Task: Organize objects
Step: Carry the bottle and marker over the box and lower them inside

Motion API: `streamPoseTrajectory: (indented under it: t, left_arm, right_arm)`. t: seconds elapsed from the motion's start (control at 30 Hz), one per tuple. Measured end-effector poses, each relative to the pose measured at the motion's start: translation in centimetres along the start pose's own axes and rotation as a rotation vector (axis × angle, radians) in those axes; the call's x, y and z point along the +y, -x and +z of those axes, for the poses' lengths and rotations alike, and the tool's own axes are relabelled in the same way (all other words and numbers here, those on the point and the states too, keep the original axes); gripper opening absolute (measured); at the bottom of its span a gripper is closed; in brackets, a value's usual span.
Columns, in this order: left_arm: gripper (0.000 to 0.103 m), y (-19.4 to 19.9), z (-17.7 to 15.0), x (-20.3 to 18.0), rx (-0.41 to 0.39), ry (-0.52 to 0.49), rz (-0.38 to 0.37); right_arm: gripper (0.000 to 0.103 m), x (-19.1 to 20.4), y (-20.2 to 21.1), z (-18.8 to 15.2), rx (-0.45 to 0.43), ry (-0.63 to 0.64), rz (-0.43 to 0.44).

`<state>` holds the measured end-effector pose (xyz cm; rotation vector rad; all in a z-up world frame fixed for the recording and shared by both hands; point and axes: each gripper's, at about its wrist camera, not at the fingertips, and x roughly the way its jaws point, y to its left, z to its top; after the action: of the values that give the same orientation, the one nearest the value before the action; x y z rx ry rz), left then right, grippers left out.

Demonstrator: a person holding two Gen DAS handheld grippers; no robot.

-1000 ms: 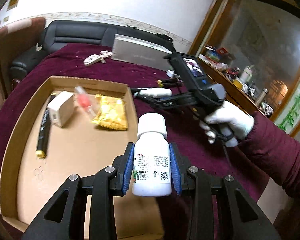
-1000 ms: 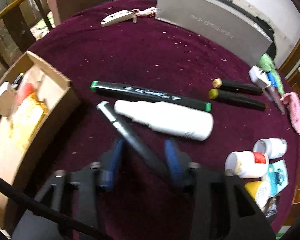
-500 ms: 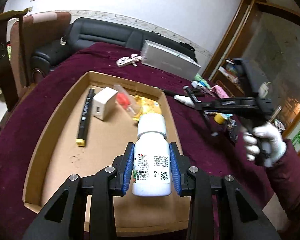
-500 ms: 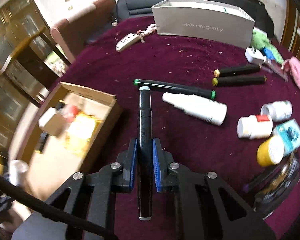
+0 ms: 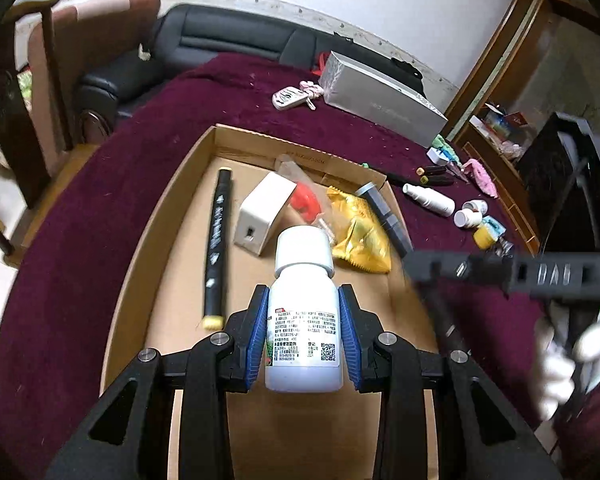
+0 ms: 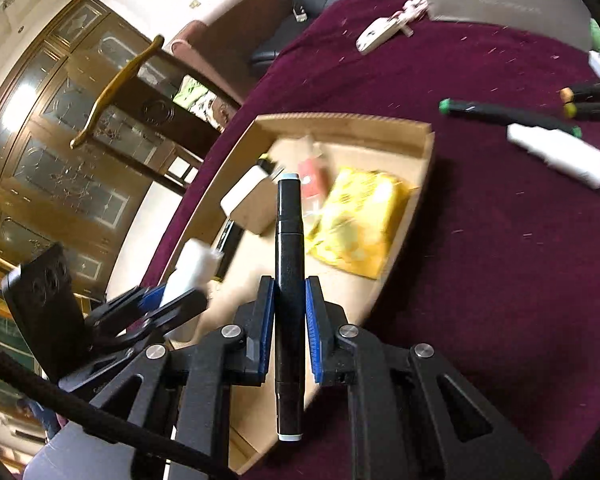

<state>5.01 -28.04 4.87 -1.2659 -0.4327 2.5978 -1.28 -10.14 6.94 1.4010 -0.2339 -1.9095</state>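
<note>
My left gripper (image 5: 303, 332) is shut on a white pill bottle (image 5: 303, 312) and holds it above the shallow cardboard tray (image 5: 148, 264). My right gripper (image 6: 289, 320) is shut on a black marker (image 6: 289, 280) with a pale cap and holds it over the tray's right side (image 6: 416, 184). In the left wrist view that marker (image 5: 384, 212) pokes over the tray's right wall. The tray holds a black marker (image 5: 217, 240), a white box (image 5: 262, 212), a red item in a clear bag (image 5: 305, 202) and a yellow packet (image 5: 360, 240).
On the maroon cloth right of the tray lie a green-capped marker (image 6: 508, 114), a white spray bottle (image 6: 556, 154), two dark markers (image 6: 588, 100) and small pill bottles (image 5: 470, 216). A grey box (image 5: 380, 102) and a white remote (image 5: 288, 98) lie at the back.
My right gripper has closed on the black marker, lifted it off the cloth and carried it left over the tray. My left gripper has kept the bottle over the tray.
</note>
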Motion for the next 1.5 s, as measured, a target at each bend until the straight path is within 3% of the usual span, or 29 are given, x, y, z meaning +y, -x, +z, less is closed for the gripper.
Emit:
streamPoseTrajectory:
  t: [0.2, 0.4, 1.0, 1.2, 1.5]
  left_arm:
    - [0.029, -2.3, 2.1, 0.4, 0.033, 0.010, 0.012]
    - [0.029, -3.7, 3.8, 2.2, 0.044, 0.049, 0.080]
    - [0.029, -4.7, 3.2, 2.2, 0.116, 0.022, 0.100]
    - [0.031, -3.4, 3.3, 2.7, 0.075, 0.079, 0.079]
    - [0.039, 1.1, 2.4, 2.2, -0.035, 0.145, 0.031]
  right_arm:
    - [0.013, 0.7, -2.4, 0.7, 0.017, -0.023, -0.012]
    - [0.013, 0.1, -3.6, 1.6, 0.022, -0.056, -0.022]
    - [0.013, -0.1, -5.9, 2.2, 0.035, -0.063, -0.064]
    - [0.013, 0.1, -6.1, 1.9, 0.022, -0.055, -0.075]
    - [0.031, 2.5, -2.7, 1.1, -0.075, 0.033, -0.105]
